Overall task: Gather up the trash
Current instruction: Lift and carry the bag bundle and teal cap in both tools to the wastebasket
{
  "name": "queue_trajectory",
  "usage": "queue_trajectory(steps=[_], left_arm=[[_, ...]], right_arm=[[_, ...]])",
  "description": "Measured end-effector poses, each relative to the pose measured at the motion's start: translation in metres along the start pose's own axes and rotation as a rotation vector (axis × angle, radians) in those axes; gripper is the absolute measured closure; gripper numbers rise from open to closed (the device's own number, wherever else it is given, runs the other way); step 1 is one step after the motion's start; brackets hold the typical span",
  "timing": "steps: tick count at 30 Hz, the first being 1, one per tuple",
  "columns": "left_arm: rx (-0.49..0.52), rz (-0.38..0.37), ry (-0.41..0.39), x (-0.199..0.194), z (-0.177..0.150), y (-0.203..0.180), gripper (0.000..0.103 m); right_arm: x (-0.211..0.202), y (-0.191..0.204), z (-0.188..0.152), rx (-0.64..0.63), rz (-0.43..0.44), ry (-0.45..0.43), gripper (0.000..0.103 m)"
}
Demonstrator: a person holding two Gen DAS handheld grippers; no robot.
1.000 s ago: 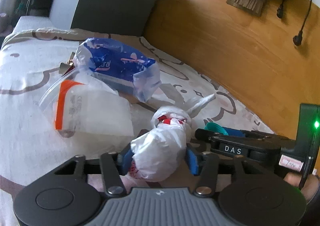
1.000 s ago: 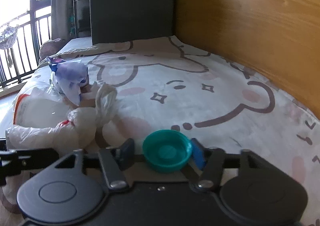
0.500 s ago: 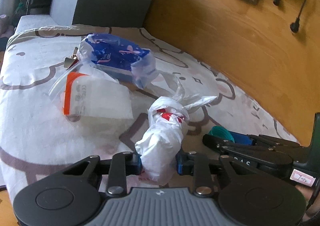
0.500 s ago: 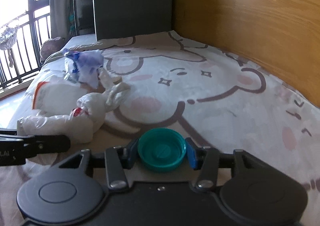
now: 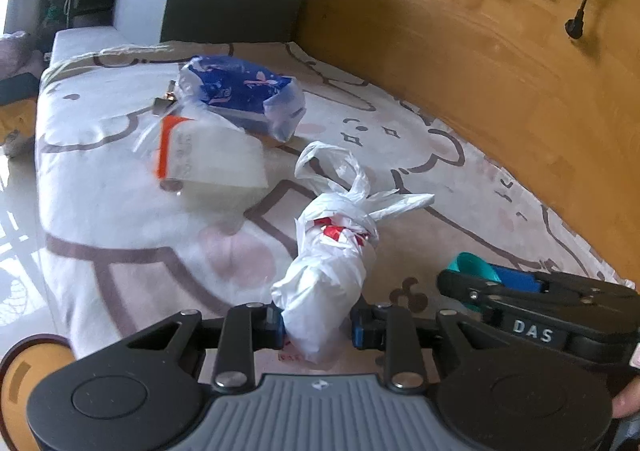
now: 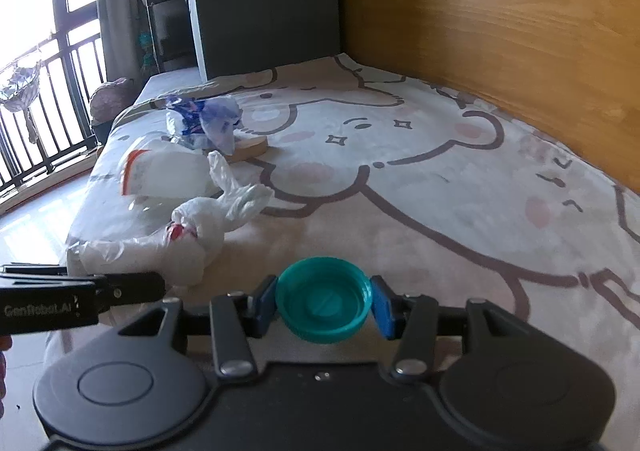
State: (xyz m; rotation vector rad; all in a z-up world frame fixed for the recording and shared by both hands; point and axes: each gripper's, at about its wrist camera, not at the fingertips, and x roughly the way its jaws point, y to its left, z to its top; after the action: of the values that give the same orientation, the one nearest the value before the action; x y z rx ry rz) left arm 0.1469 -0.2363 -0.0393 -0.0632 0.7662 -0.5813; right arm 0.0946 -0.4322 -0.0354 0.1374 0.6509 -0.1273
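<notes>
L gripper (image 5: 318,325) just closed, clamped on sth; R gripper (image 6: 323,301) clamped too.

We see a white bag (image 5: 326,283) with red print between our blue pads (image 5: 276,325), a teal lid (image 6: 323,299), a blue-and-white wrapper (image 5: 244,95) ahead, an orange-striped clear pouch (image 5: 208,159), and a brown-lined bear-print sheet (image 6: 440,187).

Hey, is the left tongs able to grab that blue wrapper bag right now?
Probably not as is: the left tongs are shut on the white knotted bag, so they're occupied. The blue wrapper bag lies unblocked, farther up the bed.
</notes>
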Motion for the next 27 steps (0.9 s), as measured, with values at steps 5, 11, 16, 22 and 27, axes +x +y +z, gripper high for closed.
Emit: queue_trajectory(steps=[5,11,16,22,27], left_arm=[[0.018,0.031,-0.034,-0.024,-0.003,-0.005,0.074],[0.020,0.063,-0.068,-0.052,-0.004,-0.006,0.074],[0.014,0.094,-0.078,-0.071,-0.005,-0.003,0.074],[-0.002,0.135,-0.107,-0.098,-0.002,0.011,0.074],[-0.010,0.167,-0.129,-0.118,0.000,0.026,0.074]], right_arm=[[-0.022,0.003,0.000,0.004,0.002,-0.017,0.053],[-0.046,0.012,0.002,0.000,0.009,-0.042,0.053],[-0.060,0.021,0.006,-0.009,0.016,-0.063,0.053],[-0.068,0.040,0.011,-0.030,0.030,-0.076,0.053],[-0.072,0.058,0.019,-0.048,0.044,-0.089,0.053]])
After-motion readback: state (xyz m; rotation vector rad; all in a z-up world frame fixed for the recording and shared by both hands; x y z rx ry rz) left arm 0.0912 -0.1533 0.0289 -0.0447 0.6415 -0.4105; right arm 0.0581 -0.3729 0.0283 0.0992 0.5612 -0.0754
